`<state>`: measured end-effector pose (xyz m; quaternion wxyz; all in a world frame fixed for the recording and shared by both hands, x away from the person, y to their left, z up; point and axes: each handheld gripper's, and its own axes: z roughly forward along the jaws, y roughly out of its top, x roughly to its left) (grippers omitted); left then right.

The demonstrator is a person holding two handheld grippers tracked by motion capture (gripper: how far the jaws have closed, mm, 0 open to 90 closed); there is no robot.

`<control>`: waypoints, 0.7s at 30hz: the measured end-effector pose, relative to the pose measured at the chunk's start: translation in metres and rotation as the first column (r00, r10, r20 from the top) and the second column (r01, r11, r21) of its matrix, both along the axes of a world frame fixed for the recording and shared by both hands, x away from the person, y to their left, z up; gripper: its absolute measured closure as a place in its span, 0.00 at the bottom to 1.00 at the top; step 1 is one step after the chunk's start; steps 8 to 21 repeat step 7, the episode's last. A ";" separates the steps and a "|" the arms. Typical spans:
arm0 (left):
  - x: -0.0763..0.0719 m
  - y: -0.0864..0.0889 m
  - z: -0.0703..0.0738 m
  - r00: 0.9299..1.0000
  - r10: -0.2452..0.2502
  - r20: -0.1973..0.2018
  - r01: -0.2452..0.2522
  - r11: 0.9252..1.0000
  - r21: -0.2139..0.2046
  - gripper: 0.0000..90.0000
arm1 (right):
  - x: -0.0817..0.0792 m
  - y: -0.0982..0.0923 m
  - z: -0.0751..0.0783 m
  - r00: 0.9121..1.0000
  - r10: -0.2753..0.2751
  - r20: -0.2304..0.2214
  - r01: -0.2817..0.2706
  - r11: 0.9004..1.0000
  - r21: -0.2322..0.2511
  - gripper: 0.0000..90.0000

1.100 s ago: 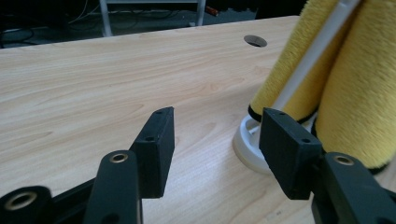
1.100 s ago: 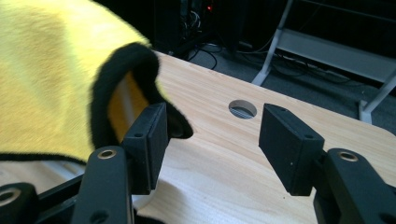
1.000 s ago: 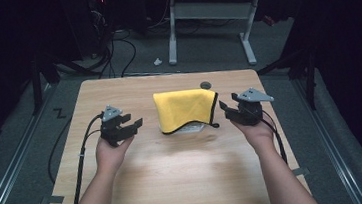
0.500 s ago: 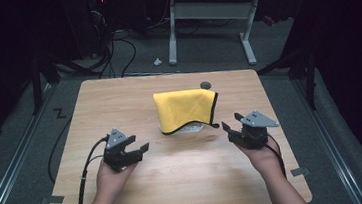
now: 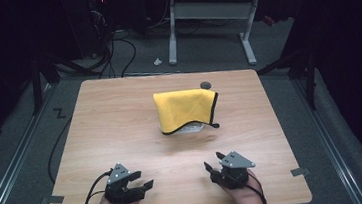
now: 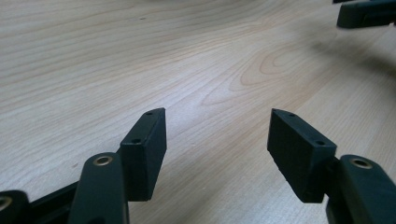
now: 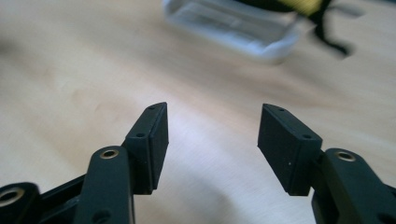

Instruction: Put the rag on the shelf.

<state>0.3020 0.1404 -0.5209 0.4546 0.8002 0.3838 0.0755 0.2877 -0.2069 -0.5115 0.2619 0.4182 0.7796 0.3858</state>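
Both claws, left (image 5: 138, 185) and right (image 5: 214, 163), sit released near the worktop (image 5: 120, 118) edge; next they likely reach for the yellow cloth (image 5: 184, 109).

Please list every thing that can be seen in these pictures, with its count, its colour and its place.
cloth: one, yellow with black edging, middle of the table, draped over the container
container: one, clear plastic, under the cloth
round disc: one, dark, just behind the cloth
table: one, light wood
desk frame: one, white, on the floor beyond the table
left gripper: one, black, near edge, fingers open, holding nothing
right gripper: one, black, near edge, open, holding nothing
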 end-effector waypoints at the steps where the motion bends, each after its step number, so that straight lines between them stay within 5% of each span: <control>1: 0.001 -0.001 0.000 1.000 -0.003 0.000 0.003 1.000 0.002 0.43 | -0.001 0.002 -0.002 1.000 0.011 0.012 -0.011 0.999 -0.032 0.48; 21: 0.003 0.002 -0.002 1.000 -0.002 0.000 0.002 1.000 0.012 0.42 | 0.001 0.000 -0.007 1.000 -0.004 0.001 0.004 0.999 -0.049 0.48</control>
